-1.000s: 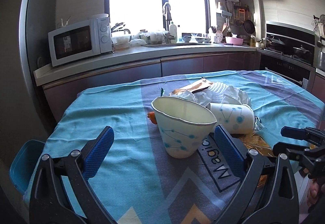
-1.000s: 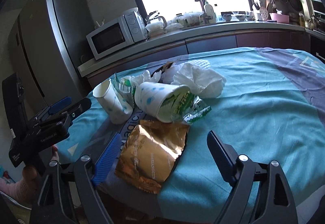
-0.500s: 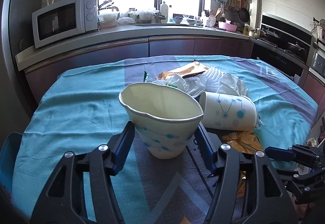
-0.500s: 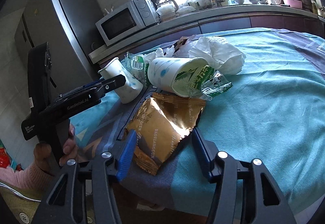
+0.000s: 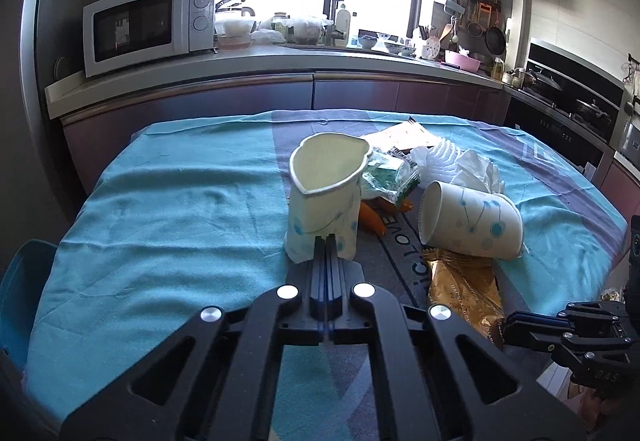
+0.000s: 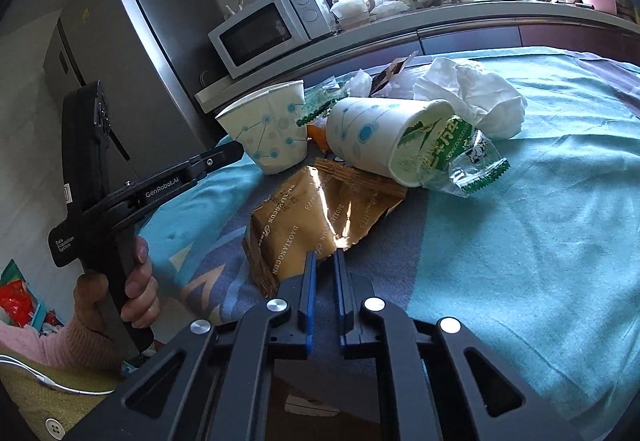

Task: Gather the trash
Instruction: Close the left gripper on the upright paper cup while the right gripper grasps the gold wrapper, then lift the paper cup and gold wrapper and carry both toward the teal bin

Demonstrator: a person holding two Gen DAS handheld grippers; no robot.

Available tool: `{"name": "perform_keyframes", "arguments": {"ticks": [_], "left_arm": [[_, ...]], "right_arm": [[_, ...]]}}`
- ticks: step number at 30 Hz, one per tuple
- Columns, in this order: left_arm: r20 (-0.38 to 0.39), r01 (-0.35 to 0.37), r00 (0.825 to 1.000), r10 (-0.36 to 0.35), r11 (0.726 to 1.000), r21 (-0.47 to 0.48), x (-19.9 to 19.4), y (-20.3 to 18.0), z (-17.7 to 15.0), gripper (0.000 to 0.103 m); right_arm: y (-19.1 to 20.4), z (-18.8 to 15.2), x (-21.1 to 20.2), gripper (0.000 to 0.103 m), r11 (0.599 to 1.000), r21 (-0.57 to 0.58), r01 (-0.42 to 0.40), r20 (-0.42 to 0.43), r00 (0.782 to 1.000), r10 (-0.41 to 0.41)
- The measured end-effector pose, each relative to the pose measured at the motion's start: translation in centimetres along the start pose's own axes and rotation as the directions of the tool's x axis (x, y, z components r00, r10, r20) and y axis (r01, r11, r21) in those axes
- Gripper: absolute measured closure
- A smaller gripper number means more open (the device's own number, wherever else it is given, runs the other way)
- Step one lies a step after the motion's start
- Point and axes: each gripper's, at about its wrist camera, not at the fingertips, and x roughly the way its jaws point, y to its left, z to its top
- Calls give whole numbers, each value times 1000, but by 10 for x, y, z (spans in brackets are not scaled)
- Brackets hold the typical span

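A crumpled white paper cup [image 5: 324,201] with blue dots stands on the teal tablecloth [image 5: 180,209]. My left gripper [image 5: 326,239] is closing on the cup's lower wall, and the squeeze has pinched the rim into a heart shape. A second dotted cup [image 6: 376,133] lies on its side with a green wrapper [image 6: 444,145] stuffed in its mouth. In front of it lies a gold snack wrapper [image 6: 304,217]. My right gripper [image 6: 325,257] is closing on that wrapper's near edge, which sits between the blue pads.
Crumpled white tissue [image 6: 472,93] and more wrappers lie behind the cups. A hand [image 6: 136,289] in a pink sleeve holds the left gripper's handle. A blue chair [image 5: 20,281] stands at the table's left. The counter behind carries a microwave [image 5: 148,27].
Both grippers went from wide open to shut. The left closed on the standing cup and crushed it; the right moved forward and closed on the gold wrapper's edge.
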Motion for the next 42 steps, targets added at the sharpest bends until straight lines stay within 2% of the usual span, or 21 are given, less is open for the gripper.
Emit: {"name": "perform_keyframes", "arguments": {"ticks": [8, 9, 10, 11, 12, 13, 14, 19, 20, 22, 24, 25, 26, 28, 31, 35, 42], "left_arm": [[9, -2, 1000, 2, 1000, -4, -7, 15, -4, 101], [6, 0, 1000, 0, 1000, -4, -7, 15, -3, 85], [8, -3, 1000, 3, 1000, -1, -7, 15, -3, 73], [21, -11, 1000, 11, 1000, 5, -8, 15, -3, 56], [31, -15, 999, 15, 1000, 14, -8, 14, -2, 53], [35, -13, 999, 12, 1000, 21, -9, 13, -2, 53], [39, -4, 999, 3, 1000, 25, -9, 13, -1, 53], [29, 32, 999, -34, 999, 43, 1, 10, 9, 55], [20, 44, 999, -45, 998, 39, 5, 10, 10, 58], [-6, 65, 998, -65, 998, 21, 13, 12, 11, 70], [-10, 75, 997, -75, 997, 3, 15, 16, 12, 73], [-9, 78, 997, -78, 997, -3, 16, 17, 11, 73], [-7, 76, 997, -76, 997, -6, 15, 18, 12, 74], [-5, 71, 997, -71, 997, -9, 16, 19, 10, 74], [5, 52, 999, -52, 999, -8, 13, 21, 10, 74], [25, 44, 999, -44, 999, -22, 2, 26, 10, 74], [55, -7, 998, 9, 999, -40, -27, 47, 6, 75]], "right_arm": [[9, 3, 4, 100, 1000, -10, -16, 4, 1000, 16], [8, 3, 3, 100, 1000, -4, -14, 4, 1000, 14], [8, 4, 3, 98, 1000, 3, -2, 9, 1000, 2], [6, 4, 4, 93, 1000, 15, 5, 11, 1000, -5], [4, 4, 3, 87, 999, 34, -3, 7, 1000, 3], [2, 4, 2, 71, 999, 47, -4, 11, 1000, 4], [2, 4, 2, 60, 999, 52, 5, 16, 1000, -6], [7, 8, 13, 42, 999, 43, 22, 23, 999, -23], [10, 10, 17, 40, 999, 33, 36, 20, 999, -37], [16, 13, 22, 40, 997, 3, 77, 13, 997, -77], [21, 15, 27, 44, 994, -20, 111, 11, 994, -111], [22, 16, 29, 54, 992, -29, 125, 7, 992, -125], [21, 17, 31, 70, 991, -29, 131, 3, 991, -131], [18, 17, 33, 85, 991, -18, 130, -4, 992, -130], [12, 18, 33, 100, 995, 4, 101, -9, 995, -101], [16, 18, 33, 101, 999, 3, 47, -4, 999, -47], [30, 33, 32, 102, 998, -13, -63, 25, 998, 64]]}}
